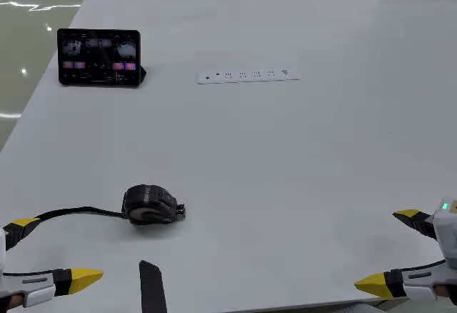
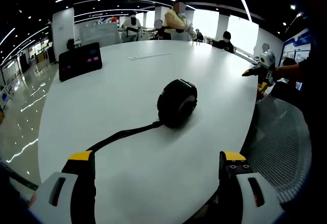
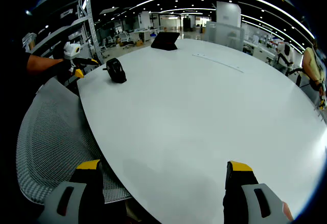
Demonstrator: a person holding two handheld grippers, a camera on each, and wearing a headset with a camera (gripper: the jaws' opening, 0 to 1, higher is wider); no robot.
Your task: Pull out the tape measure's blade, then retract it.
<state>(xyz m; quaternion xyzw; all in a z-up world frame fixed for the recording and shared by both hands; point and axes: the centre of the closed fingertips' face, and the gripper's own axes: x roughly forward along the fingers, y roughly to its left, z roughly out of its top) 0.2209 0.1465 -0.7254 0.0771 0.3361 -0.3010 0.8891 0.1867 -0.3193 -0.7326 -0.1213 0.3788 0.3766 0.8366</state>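
A black tape measure (image 1: 151, 204) lies on the white table (image 1: 285, 148) near the front left, its blade retracted. A black strap (image 1: 71, 213) trails from it to the left. My left gripper (image 1: 56, 251) is open at the table's front left corner, just short of the strap's end. In the left gripper view the tape measure (image 2: 177, 102) sits ahead of the open left gripper (image 2: 156, 157), apart from it. My right gripper (image 1: 390, 249) is open at the front right, far from the tape measure (image 3: 116, 70), and holds nothing (image 3: 163, 165).
A dark tablet (image 1: 98, 57) stands propped at the back left. A white power strip (image 1: 248, 76) lies flat at the back middle. A black bar (image 1: 152, 288) sits at the front edge. A mesh chair (image 3: 51, 132) stands below the table edge. People (image 2: 176, 19) stand beyond the far end.
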